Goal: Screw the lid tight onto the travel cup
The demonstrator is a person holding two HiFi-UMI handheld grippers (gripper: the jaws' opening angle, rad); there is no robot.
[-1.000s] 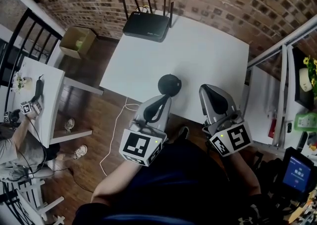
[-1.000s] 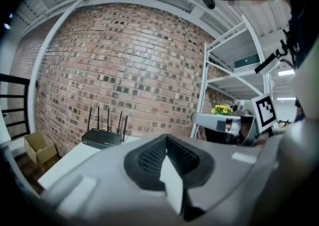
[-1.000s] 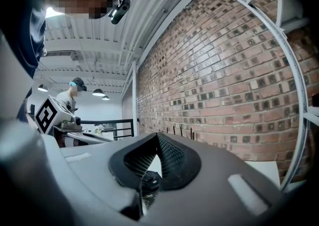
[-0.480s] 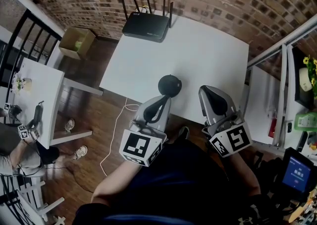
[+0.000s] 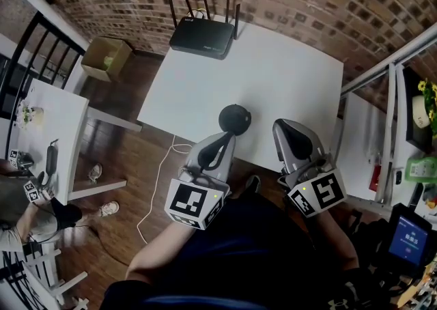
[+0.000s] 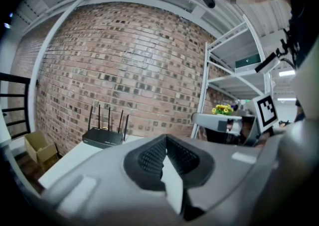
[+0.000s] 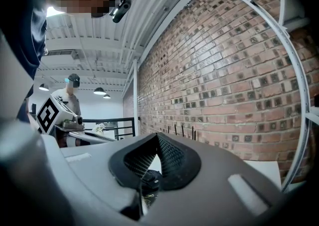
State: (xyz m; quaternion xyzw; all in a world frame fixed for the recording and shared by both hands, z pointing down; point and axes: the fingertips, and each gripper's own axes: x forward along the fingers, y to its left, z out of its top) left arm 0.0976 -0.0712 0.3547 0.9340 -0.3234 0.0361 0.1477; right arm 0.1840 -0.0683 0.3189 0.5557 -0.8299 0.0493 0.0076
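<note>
Hovering closed, apparently empty: jaws of left gripper (image 5: 226,138), right gripper (image 5: 287,128).

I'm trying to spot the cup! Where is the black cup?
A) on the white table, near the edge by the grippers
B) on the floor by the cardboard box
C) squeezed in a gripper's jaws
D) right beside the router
A: the black cup stands on the white table close to its near edge, just ahead of the left gripper and far from the router.
</note>
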